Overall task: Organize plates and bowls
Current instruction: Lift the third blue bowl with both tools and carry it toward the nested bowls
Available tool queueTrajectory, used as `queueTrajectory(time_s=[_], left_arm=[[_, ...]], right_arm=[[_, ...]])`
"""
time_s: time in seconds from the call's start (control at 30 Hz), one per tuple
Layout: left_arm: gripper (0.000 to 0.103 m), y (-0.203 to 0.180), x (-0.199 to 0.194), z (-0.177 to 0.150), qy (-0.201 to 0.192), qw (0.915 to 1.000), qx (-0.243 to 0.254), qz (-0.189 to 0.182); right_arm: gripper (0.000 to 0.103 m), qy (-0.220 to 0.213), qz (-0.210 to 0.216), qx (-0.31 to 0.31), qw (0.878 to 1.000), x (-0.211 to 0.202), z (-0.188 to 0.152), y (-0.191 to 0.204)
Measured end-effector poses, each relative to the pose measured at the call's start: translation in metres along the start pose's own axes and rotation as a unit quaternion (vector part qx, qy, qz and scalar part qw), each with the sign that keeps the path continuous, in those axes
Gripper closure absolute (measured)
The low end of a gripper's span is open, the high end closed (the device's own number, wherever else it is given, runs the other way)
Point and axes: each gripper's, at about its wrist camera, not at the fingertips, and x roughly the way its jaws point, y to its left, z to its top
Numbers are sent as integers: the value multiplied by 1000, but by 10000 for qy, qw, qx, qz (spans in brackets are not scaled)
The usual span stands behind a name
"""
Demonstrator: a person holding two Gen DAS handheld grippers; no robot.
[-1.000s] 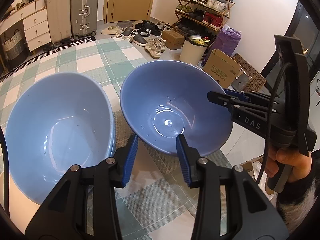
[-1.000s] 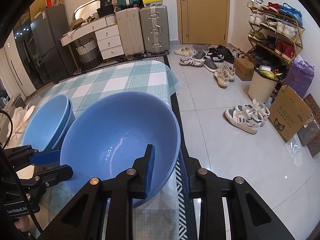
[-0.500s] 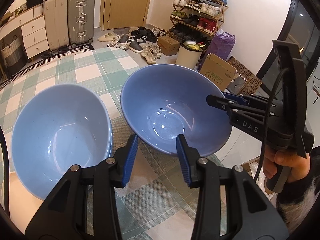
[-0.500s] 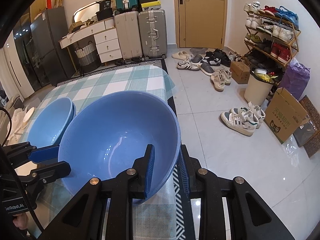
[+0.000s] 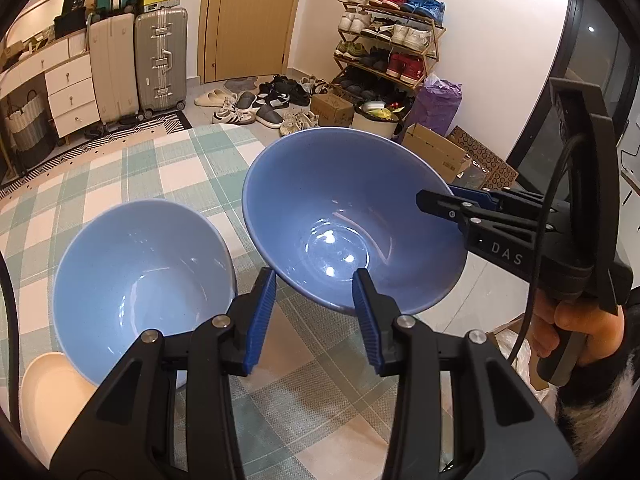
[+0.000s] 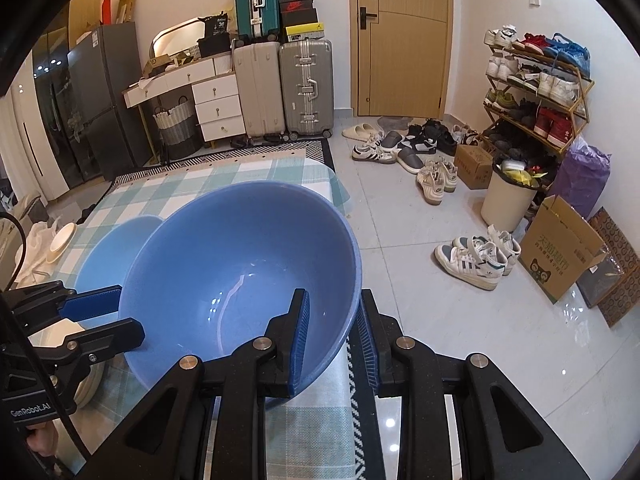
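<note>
Blue bowl (image 6: 240, 280), glossy, held off the tabletop (image 5: 132, 168) by the right hand-held gripper (image 6: 334, 340): one pad inside the wall, the other outside, jaws clamped on the rim at the bowl's near right edge. Bowl tilted, mouth facing both cameras. In the left wrist view the same bowl (image 5: 352, 220) hangs above the checked green-and-white cloth, with the right hand-held gripper (image 5: 444, 200) biting its rim from the right side and a hand (image 5: 576, 332) on the grip below.

Left hand-held gripper (image 5: 314, 316): jaws stand apart with nothing between the pads; checked cloth shows through the gap. It sits near the held bowl's lower edge, not touching as far as the view tells. In the right wrist view it (image 6: 96, 312) enters from the left, beside the bowl's outer wall.

Second blue bowl (image 5: 140, 284) rests upright on the tabletop to the left of the held one; whether it is a single bowl or a nested pair cannot be told from here. From the right wrist view it (image 6: 104, 256) is mostly hidden behind the lifted bowl.

White plate (image 5: 48, 396) lies at the near left corner, just beside the resting bowl. Another white dish (image 6: 60, 240) lies further back at the left edge, next to crumpled white cloth.
</note>
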Motion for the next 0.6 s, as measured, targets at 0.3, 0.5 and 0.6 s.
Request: queueTrajectory(time_s=[0.3,0.5,0.6], left_arm=[[66,3,-34,3,-228,9997,-27,30],[66,8,-60,4,-388,9992,-41,95],[66,11,-73,5,-473,9988,-67,143]], right_arm=[[78,-195,-17,-127,9997,-23,10,17],[78,-345,7,-211,9992,-39,18,33],[78,-403,23,-260,9988,-45,21,42]])
